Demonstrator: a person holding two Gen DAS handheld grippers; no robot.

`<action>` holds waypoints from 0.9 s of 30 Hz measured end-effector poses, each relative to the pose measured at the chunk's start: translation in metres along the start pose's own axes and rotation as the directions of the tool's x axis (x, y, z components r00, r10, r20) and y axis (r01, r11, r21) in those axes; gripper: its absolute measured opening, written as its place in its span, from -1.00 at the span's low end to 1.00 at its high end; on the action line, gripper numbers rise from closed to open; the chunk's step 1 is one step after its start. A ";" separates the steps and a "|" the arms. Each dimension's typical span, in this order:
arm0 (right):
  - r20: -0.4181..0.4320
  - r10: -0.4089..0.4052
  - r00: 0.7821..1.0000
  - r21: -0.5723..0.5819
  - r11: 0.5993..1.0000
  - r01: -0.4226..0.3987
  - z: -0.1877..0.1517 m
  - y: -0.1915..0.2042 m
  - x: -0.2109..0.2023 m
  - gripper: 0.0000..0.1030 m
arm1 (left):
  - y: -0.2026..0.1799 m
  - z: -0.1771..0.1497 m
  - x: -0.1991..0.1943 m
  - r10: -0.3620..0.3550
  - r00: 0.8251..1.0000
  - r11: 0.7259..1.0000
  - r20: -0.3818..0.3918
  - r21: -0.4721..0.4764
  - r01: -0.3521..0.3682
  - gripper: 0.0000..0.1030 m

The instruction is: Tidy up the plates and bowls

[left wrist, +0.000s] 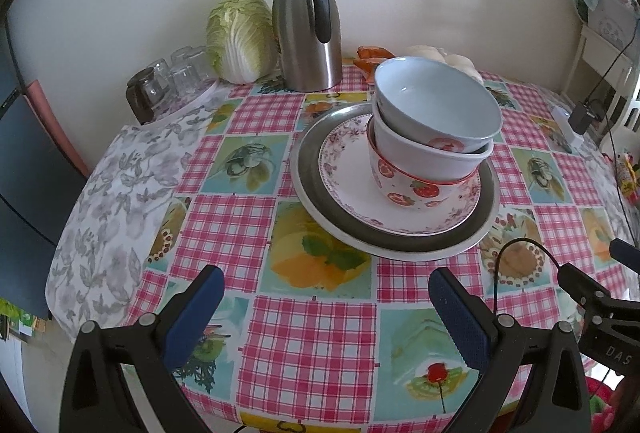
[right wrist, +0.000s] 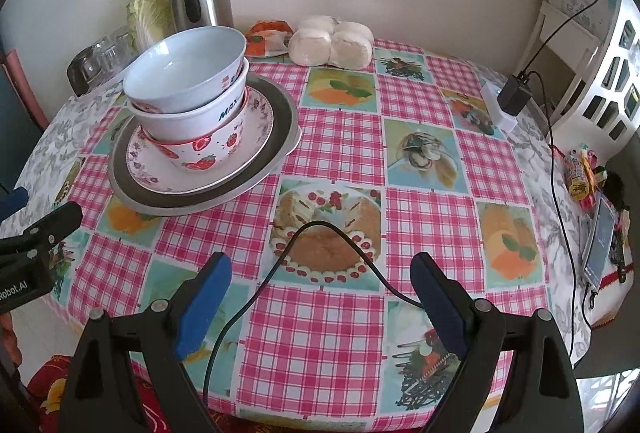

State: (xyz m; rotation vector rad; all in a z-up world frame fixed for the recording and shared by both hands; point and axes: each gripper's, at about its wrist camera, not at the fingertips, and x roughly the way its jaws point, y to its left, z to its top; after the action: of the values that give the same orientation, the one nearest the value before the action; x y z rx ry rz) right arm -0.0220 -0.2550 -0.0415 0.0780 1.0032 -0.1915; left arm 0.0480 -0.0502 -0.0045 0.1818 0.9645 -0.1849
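Observation:
A stack stands on the table: a large grey-rimmed plate (left wrist: pixel 316 185), a floral plate (left wrist: pixel 344 169) on it, then three nested bowls: a strawberry bowl (left wrist: pixel 412 191) at the bottom, a white bowl (left wrist: pixel 424 157), and a pale blue bowl (left wrist: pixel 436 101) tilted on top. The stack also shows in the right wrist view (right wrist: pixel 188 89) at the left. My left gripper (left wrist: pixel 326 293) is open and empty, short of the stack. My right gripper (right wrist: pixel 320 281) is open and empty, to the right of the stack.
A steel thermos jug (left wrist: pixel 308 29), a cabbage (left wrist: pixel 240 37) and glasses (left wrist: pixel 176 77) stand at the back. Wrapped buns (right wrist: pixel 332 41) lie at the back. A charger and cable (right wrist: pixel 516 95) sit at the right edge. A black cable (right wrist: pixel 320 233) loops before my right gripper.

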 end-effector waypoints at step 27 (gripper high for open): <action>-0.010 0.001 1.000 -0.007 1.000 -0.001 0.002 0.004 0.004 0.77 | 0.008 0.001 0.004 0.039 0.999 0.999 -0.011 -0.029 -0.039 1.00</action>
State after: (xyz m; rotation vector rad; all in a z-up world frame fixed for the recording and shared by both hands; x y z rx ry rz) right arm -0.0178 -0.2523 -0.0443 0.0735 1.0136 -0.1872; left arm 0.0532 -0.0432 -0.0065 0.1751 0.9731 -0.1340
